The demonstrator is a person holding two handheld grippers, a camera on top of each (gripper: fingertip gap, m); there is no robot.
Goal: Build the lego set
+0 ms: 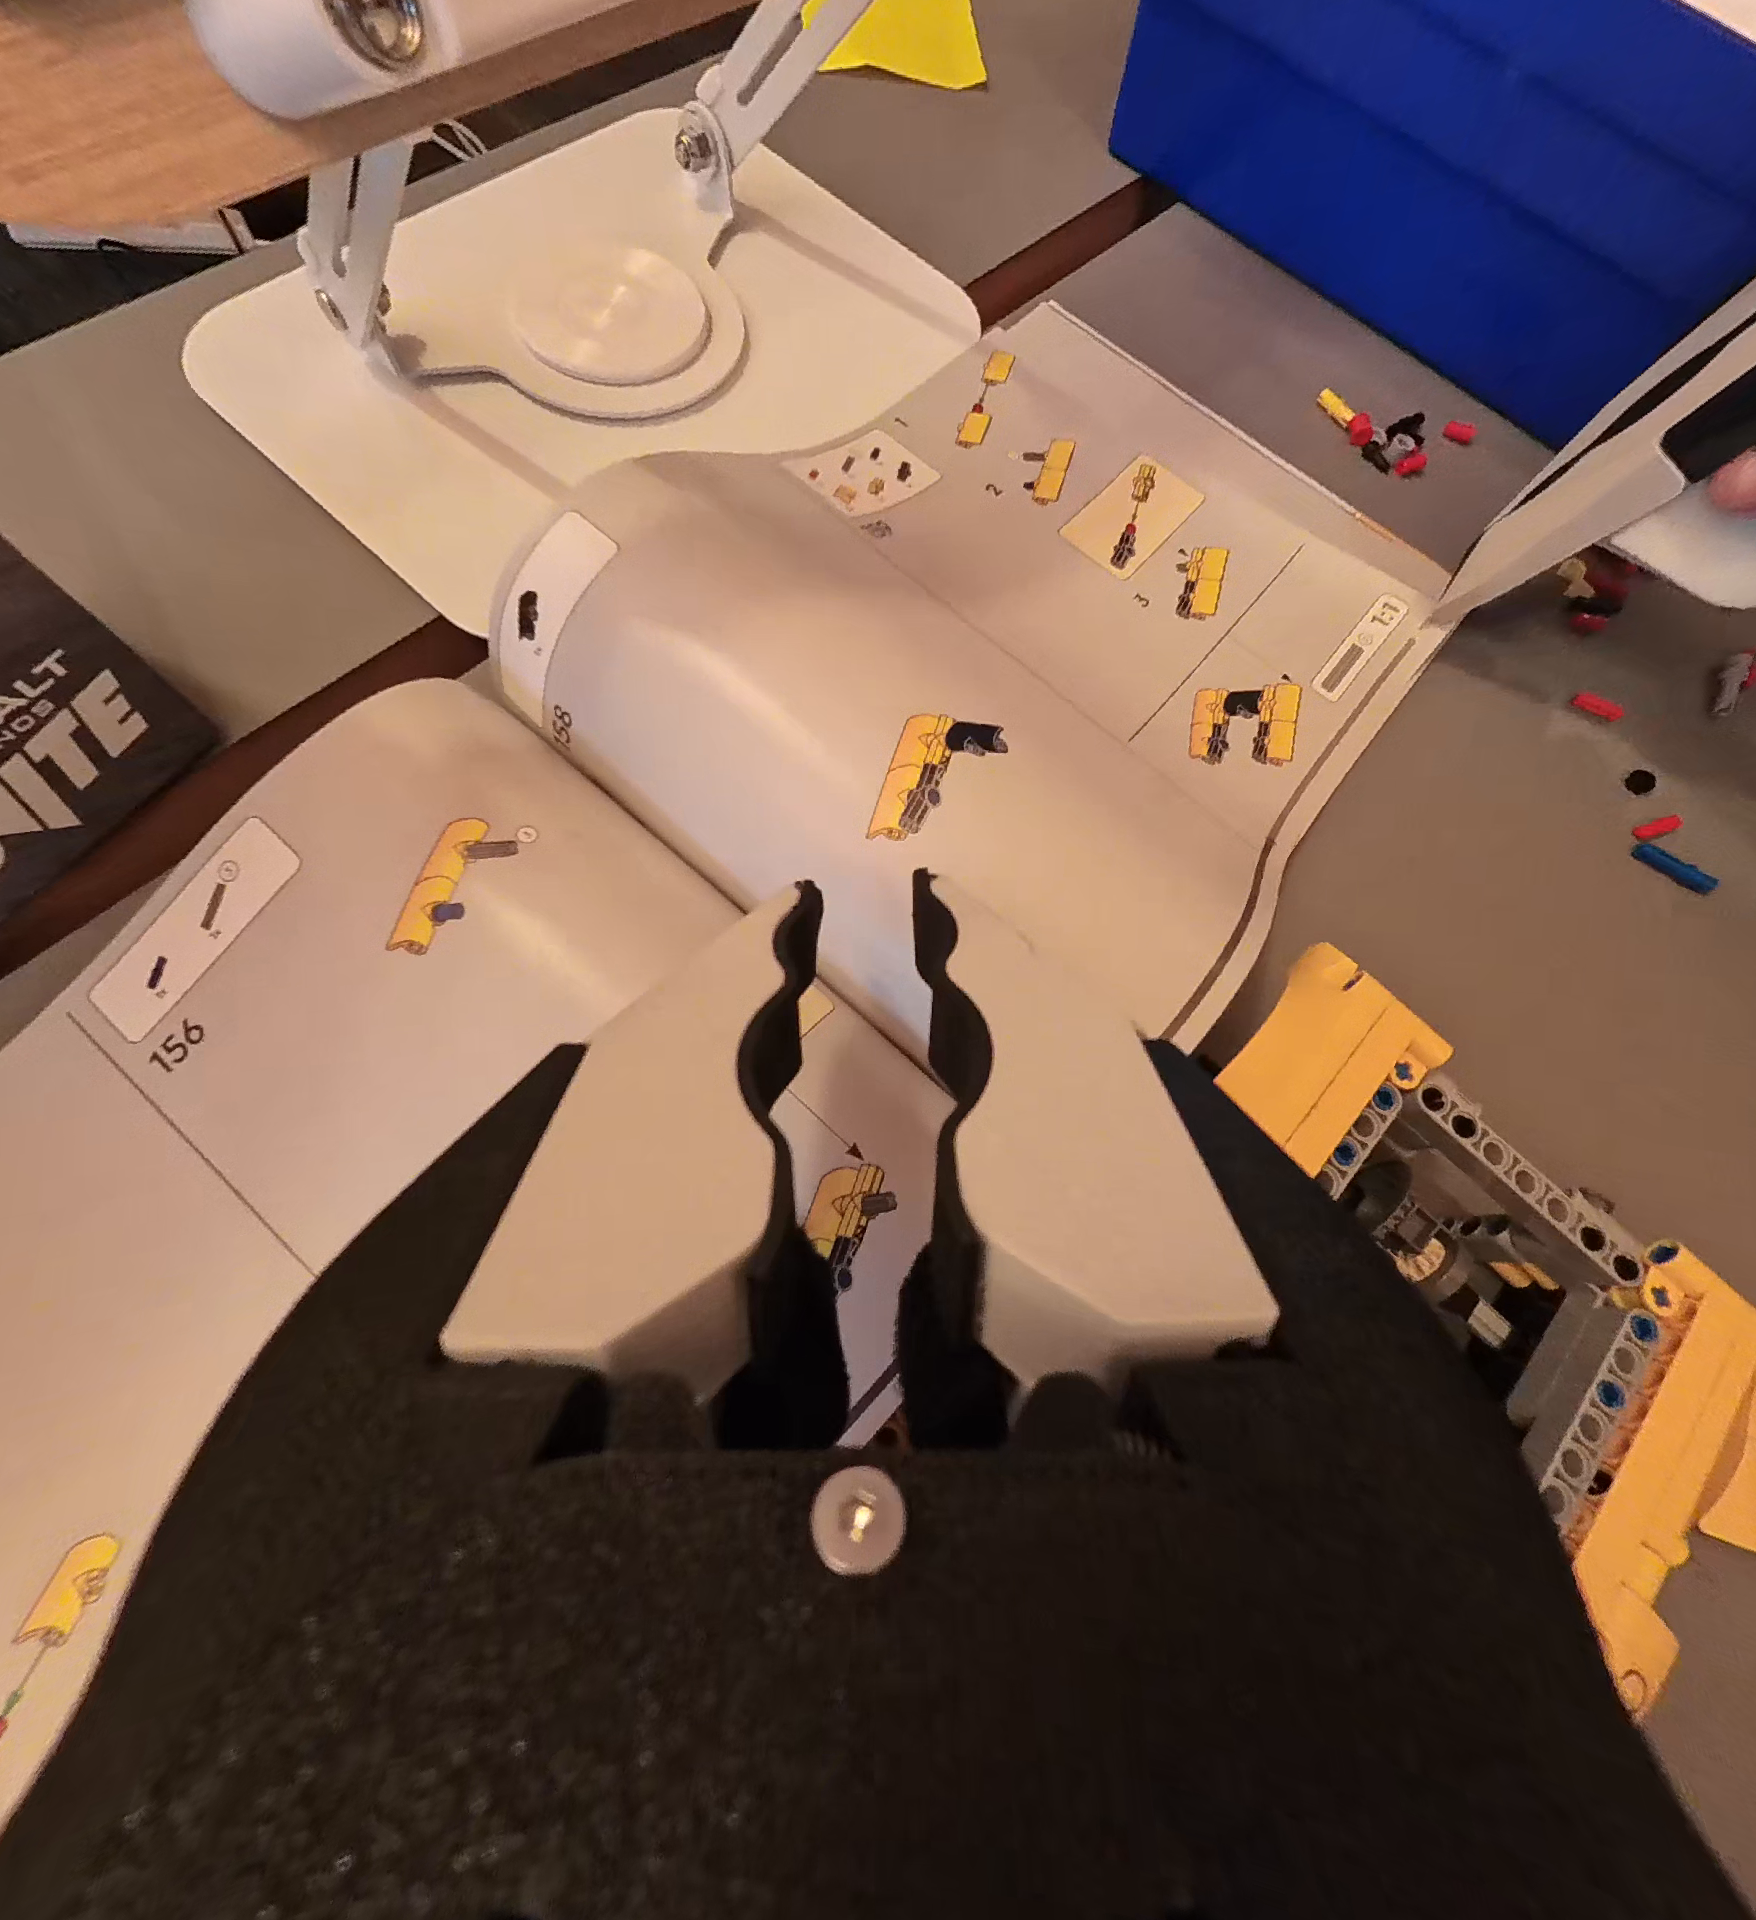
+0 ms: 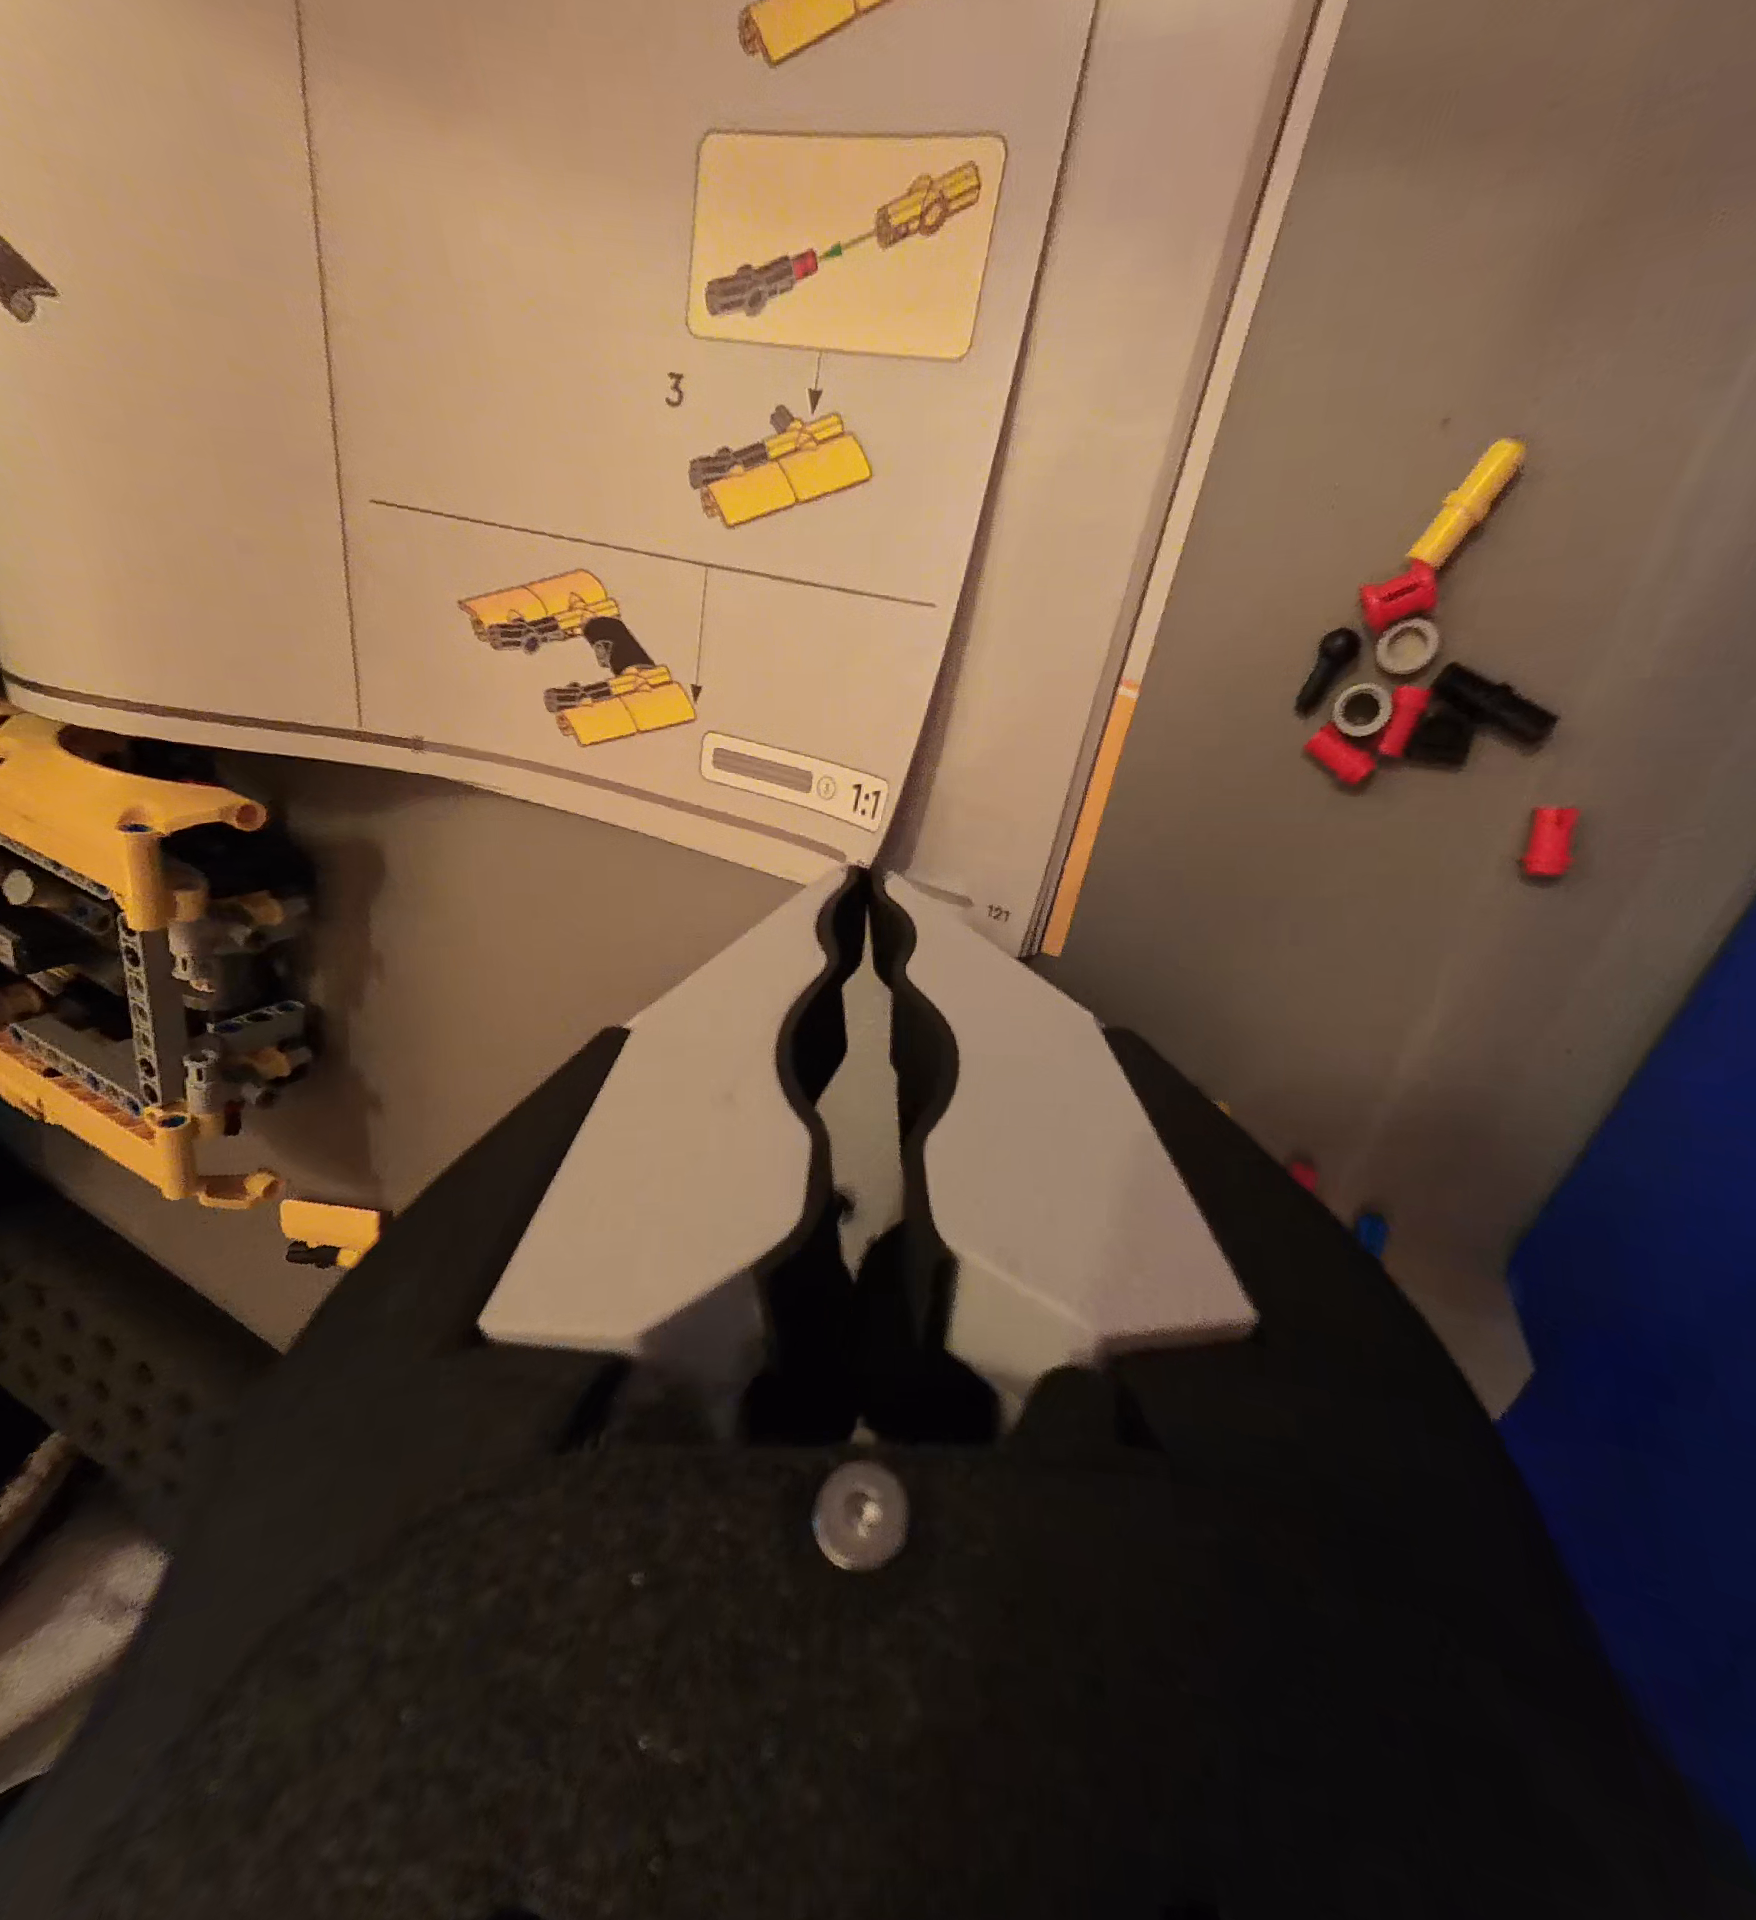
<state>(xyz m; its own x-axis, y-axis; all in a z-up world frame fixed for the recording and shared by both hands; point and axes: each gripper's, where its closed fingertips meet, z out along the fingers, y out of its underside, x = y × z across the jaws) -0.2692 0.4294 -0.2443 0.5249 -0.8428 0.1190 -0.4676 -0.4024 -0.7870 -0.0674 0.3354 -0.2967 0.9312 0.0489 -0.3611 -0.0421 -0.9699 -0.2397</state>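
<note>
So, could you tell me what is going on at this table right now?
A Lego build is under way, paused at the instruction booklet. The right gripper is shut on the corner of a page, seemingly turning it. The left gripper hovers open over the booklet, holding nothing. The half-built yellow model and loose small pieces lie beside it.

Left gripper (image 1: pixel 866 883) over open instruction booklet (image 1: pixel 708 665), jaws apart, yellow lego model (image 1: pixel 1674 1382) beside, blue bin (image 1: pixel 1476 177) beyond

Dim warm light (fisheye edges), slight blur
</note>
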